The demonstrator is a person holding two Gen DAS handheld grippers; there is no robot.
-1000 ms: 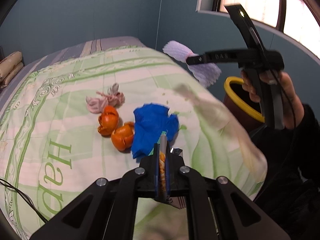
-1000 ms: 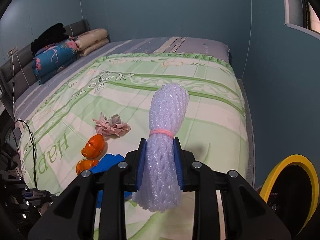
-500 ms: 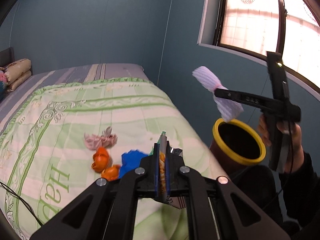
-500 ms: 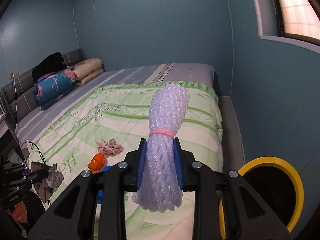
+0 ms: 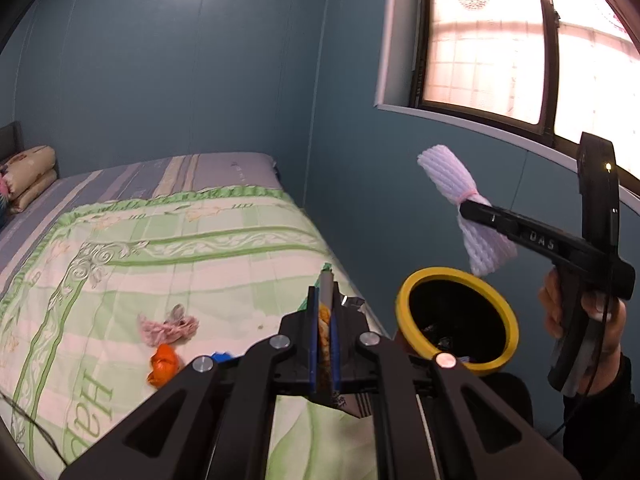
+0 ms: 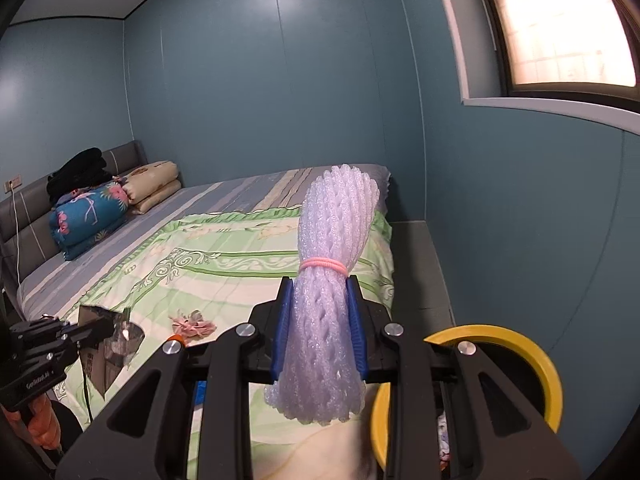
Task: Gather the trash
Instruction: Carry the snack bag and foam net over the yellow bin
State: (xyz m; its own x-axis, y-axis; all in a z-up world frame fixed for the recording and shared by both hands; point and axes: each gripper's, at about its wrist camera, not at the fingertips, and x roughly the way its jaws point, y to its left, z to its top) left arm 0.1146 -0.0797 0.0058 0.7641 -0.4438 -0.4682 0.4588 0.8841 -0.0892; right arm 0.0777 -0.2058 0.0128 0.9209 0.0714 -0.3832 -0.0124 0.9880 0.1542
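While the right tongs (image 6: 319, 334) pinch the foam net (image 6: 332, 264) below its band, it squashes softly. Light, springy stuff. Left tongs (image 5: 325, 344) clamp a thin, crinkly wrapper (image 5: 327, 300).

I count two tongs: the left tongs (image 5: 324, 330) pinching one flat wrapper (image 5: 325, 312), the right tongs (image 6: 319, 330) clamped on one bundle of white foam netting (image 6: 332, 280), which is tied with one pink band (image 6: 322, 265). One yellow-rimmed bin (image 5: 456, 280) stands beside the one bed (image 5: 180, 248). On the bed I see one pink scrap (image 5: 167, 325), one orange peel (image 5: 163, 364) and one blue piece (image 5: 221, 357), mostly hidden. By the headboard I count two folded bedding bundles, one blue (image 6: 86, 216) and one cream (image 6: 154, 186).
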